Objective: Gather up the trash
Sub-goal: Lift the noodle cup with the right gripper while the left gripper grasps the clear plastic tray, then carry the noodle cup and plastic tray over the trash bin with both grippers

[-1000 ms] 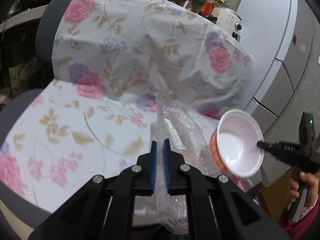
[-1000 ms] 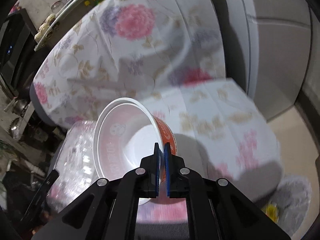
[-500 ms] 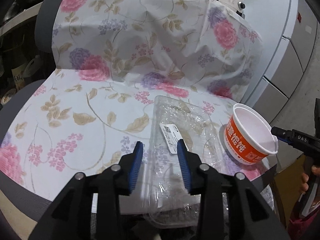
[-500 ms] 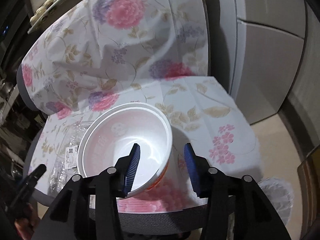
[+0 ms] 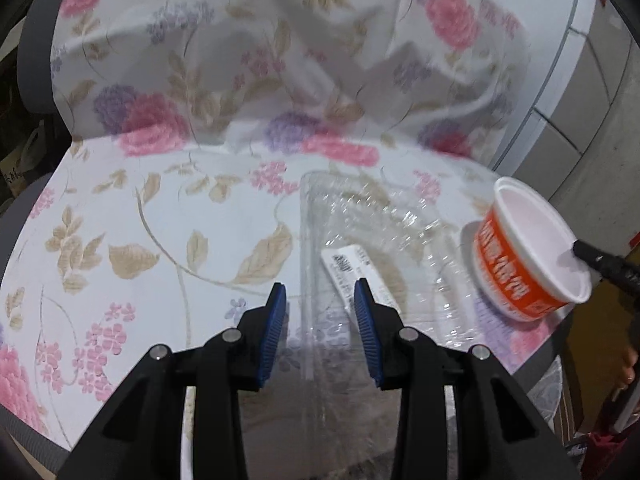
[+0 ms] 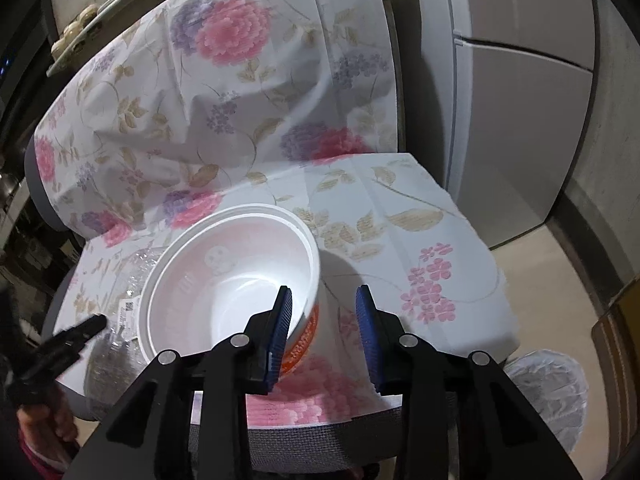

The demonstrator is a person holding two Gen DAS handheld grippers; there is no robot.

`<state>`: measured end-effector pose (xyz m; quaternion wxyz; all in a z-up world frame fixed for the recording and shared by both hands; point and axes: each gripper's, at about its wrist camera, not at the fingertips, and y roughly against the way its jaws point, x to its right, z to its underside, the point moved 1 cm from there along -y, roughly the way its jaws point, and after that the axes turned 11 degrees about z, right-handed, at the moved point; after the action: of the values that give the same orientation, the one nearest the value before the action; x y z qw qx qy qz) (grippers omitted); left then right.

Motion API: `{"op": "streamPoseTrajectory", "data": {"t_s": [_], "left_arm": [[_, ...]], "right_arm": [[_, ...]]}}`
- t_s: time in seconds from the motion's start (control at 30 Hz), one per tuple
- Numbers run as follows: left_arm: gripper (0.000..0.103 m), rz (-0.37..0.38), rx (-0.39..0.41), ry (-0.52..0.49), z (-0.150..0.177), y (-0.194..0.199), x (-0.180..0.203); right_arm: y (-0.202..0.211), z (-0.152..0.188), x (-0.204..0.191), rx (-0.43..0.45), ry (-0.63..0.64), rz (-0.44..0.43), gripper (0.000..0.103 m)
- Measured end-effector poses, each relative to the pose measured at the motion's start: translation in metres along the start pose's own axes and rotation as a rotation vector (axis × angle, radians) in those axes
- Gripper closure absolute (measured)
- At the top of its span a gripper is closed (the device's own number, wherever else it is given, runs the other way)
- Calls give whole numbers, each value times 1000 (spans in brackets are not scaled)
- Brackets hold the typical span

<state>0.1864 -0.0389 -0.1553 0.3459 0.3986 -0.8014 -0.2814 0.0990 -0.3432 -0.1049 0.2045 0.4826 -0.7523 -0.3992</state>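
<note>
A clear plastic tray (image 5: 372,240) with a white label lies on the floral cloth (image 5: 160,220) over a chair seat. My left gripper (image 5: 320,312) is open, its jaws on either side of the tray's near edge. A white and orange foam noodle bowl (image 6: 232,276) stands on the seat; it also shows in the left wrist view (image 5: 524,252) at the right. My right gripper (image 6: 324,320) is open just behind the bowl, its left jaw over the rim; its tip (image 5: 596,258) shows in the left wrist view. The tray (image 6: 124,304) shows left of the bowl.
The cloth covers the chair back (image 6: 240,92). A grey cabinet (image 6: 520,100) stands to the right. A shelf with jars (image 6: 80,28) is behind. A white plastic bag (image 6: 548,392) hangs low at the seat's right front. The other gripper (image 6: 52,356) shows at lower left.
Both grippers have opened and let go: the tray and the bowl were held up a second ago and now rest on the seat. Both grippers have pulled back slightly.
</note>
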Motion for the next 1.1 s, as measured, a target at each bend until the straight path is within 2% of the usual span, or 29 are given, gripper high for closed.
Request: {"op": "streamPoseTrajectory", "data": {"t_s": [0.1, 0.23, 0.27, 0.33, 0.4, 0.43, 0.47, 0.5, 0.77, 0.93, 1.1], "left_arm": [[69, -19, -24, -1, 6, -7, -1], [69, -26, -29, -3, 15, -7, -1], [69, -22, -29, -4, 17, -6, 0], [74, -16, -28, -7, 18, -6, 1], [84, -20, -24, -7, 20, -5, 3], [87, -18, -22, -6, 21, -5, 5], [95, -16, -21, -4, 22, -5, 6], [96, -8, -17, 0, 22, -4, 8], [98, 48, 112, -8, 19, 36, 34], [98, 92, 181, -40, 15, 56, 65], [98, 105, 214, -116, 16, 56, 109]], "right_arm": [[-3, 0, -1, -9, -2, 0, 67], [-4, 2, -2, 14, -14, 51, 69], [-4, 2, -2, 23, -12, 62, 71], [-5, 4, -4, 26, -9, 62, 90], [-5, 4, -4, 32, -12, 64, 95], [-5, 4, -5, 39, -14, 56, 96], [-4, 3, -5, 44, -16, 51, 96], [-1, 3, -5, 54, -22, 44, 97], [27, 0, 0, 112, -45, 1, 98], [45, 4, 26, 142, -95, 8, 98], [67, 18, 66, 171, -164, 27, 98]]}}
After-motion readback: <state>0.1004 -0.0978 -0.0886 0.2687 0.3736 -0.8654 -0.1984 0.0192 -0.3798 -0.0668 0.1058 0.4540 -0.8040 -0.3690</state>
